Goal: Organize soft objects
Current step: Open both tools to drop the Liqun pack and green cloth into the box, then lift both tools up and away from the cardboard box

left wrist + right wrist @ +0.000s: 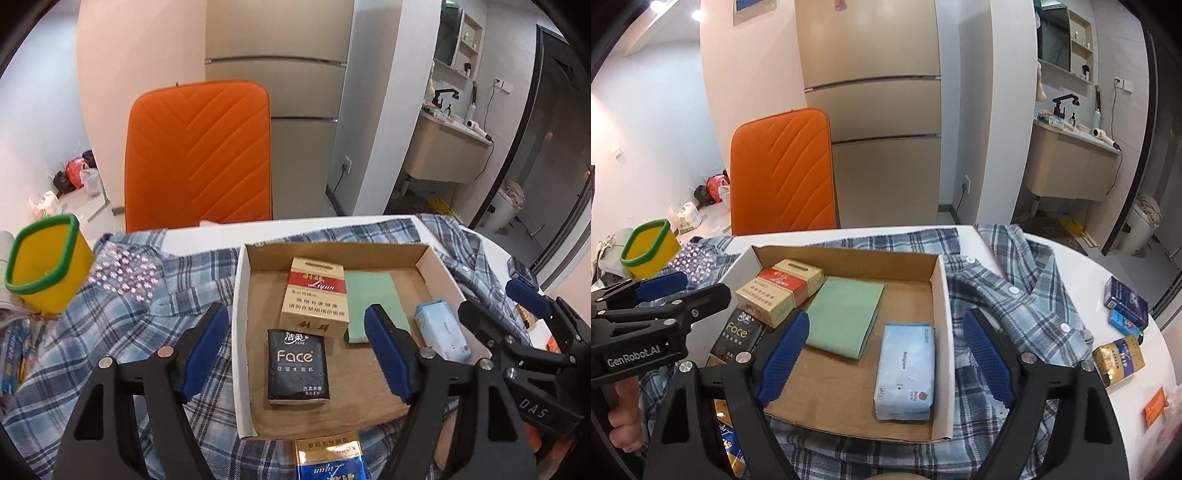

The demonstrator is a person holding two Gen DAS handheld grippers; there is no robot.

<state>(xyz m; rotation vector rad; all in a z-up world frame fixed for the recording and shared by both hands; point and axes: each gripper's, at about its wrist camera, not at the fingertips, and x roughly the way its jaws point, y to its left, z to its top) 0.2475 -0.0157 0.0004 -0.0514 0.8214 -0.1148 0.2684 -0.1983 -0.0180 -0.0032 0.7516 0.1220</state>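
An open cardboard box (242, 332) (942, 306) lies on a blue plaid shirt (122, 314) (1015, 295). Inside it are a black Face tissue pack (298, 367) (737, 338), a beige and red carton (316, 297) (783, 290), a folded green cloth (375, 299) (846, 314) and a light blue tissue pack (441, 330) (907, 373). My left gripper (295, 350) is open and empty, above the black pack. My right gripper (886, 354) is open and empty, above the light blue pack. The right gripper also shows at the right edge of the left wrist view (524, 317).
A yellow cup with a green rim (44, 258) (652, 247) stands at the left. A blue and gold carton (328, 461) lies in front of the box. Small boxes (1124, 306) lie on the white table (1145, 369) at the right. An orange chair (199, 155) stands behind.
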